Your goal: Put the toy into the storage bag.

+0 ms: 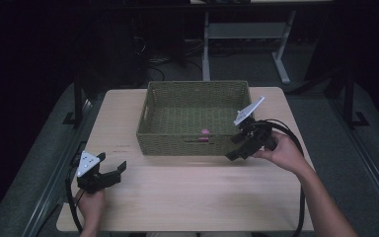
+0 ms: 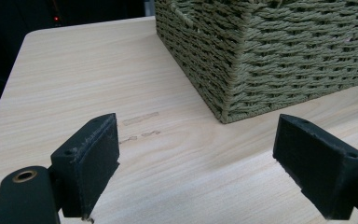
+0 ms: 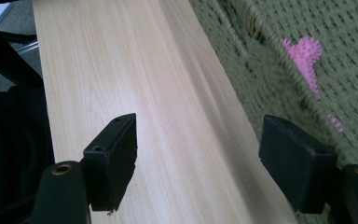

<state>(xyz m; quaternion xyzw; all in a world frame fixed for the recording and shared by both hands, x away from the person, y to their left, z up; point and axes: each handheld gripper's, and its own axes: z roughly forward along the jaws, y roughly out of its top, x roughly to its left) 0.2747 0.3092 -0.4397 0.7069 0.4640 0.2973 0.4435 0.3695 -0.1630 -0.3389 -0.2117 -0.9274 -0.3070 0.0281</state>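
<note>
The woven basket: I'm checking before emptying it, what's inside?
A pink spiky toy lies on the woven basket floor by the near wall; that wall hides part of it.

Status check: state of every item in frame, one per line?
Left tool: open, nothing between the jaws, low over the table's near left corner.
Right tool: open, empty, by the basket's near right corner.
Basket: upright on the table, open top.
Pink spiky thing: lying inside the basket, against the near wall.
Table: bare wood around the basket.

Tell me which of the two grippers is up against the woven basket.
The right gripper, at the basket's near right corner beside the pink spiky thing. The left gripper sits apart near the table's left front edge.
</note>
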